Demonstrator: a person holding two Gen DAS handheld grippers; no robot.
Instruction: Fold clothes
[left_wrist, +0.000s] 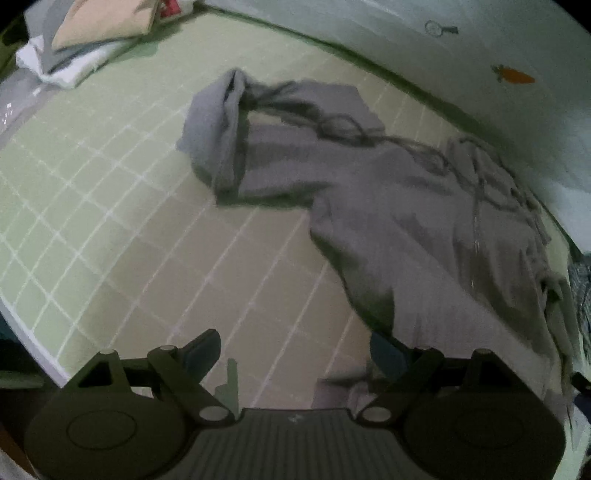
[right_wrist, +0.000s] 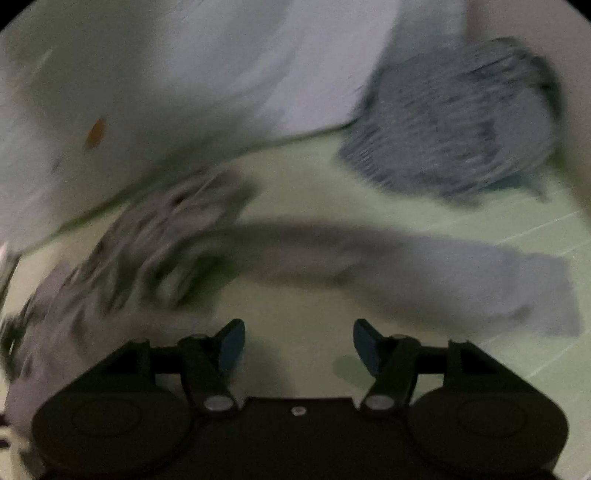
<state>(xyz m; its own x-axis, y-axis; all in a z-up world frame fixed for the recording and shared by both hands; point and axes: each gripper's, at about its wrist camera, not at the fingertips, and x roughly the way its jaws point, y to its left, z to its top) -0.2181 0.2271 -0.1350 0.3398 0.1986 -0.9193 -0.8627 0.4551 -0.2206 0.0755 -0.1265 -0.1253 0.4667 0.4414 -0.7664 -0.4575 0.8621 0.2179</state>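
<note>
Pale green gridded matting (left_wrist: 110, 192) covers the table, with a white wall (left_wrist: 480, 44) running along its far edge. On the mat a grey sweatshirt (left_wrist: 424, 221) lies loose and rumpled, its body bunched toward the right and one sleeve (left_wrist: 218, 136) looped out to the left; in the right wrist view, which is blurred, another sleeve (right_wrist: 424, 273) is seen stretched flat across the mat. No neat fold can be made out on it, so this garment is judged to be unfolded at present. At the far left corner a stack of folded clothes (left_wrist: 85, 33) is seen, beige on top of white and grey, so part of the laundry already lies as the task wants. A striped grey garment (right_wrist: 454, 122) sits crumpled at the far right against the wall, apparently also to be folded. The left gripper (left_wrist: 295, 350) is held wide apart with nothing clearly between its fingers, its right finger at the sweatshirt's near hem. The right gripper (right_wrist: 299, 343) is likewise spread and empty above the mat.
</note>
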